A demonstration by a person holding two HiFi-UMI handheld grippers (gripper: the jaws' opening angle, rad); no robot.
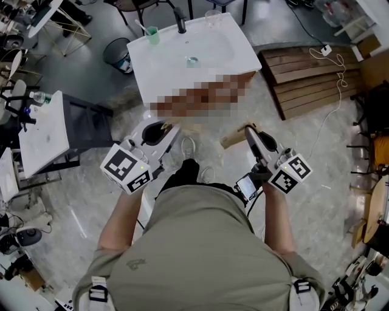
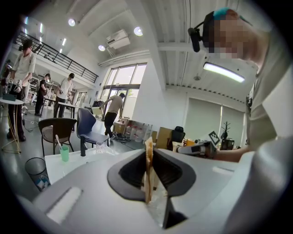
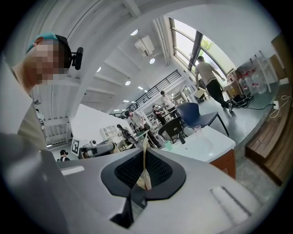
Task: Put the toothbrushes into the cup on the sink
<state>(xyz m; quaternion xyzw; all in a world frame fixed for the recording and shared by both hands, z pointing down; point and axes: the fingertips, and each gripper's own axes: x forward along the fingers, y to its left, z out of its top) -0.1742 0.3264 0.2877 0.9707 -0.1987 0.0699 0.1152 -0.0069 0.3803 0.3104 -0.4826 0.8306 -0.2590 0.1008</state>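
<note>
A white sink (image 1: pixel 213 51) stands ahead of me, with a green cup (image 1: pixel 152 35) holding one toothbrush at its back left, beside the black tap (image 1: pixel 181 24). My left gripper (image 1: pixel 167 130) is short of the sink's near edge, shut on a thin tan strip (image 1: pixel 177 128). In the left gripper view the strip (image 2: pixel 149 160) stands edge-on between the jaws, and the cup (image 2: pixel 64 153) is far off at the left. My right gripper (image 1: pixel 248 130) is shut on a similar tan strip (image 1: pixel 233 139), also seen edge-on (image 3: pixel 145 164). I cannot tell what either strip is.
A clear glass (image 1: pixel 213 18) stands at the sink's back right. A waste bin (image 1: pixel 115 53) is left of the sink, and wooden pallets (image 1: pixel 304 79) lie on the floor to its right. A white side table (image 1: pixel 45 133) stands at my left. Several people walk in the background.
</note>
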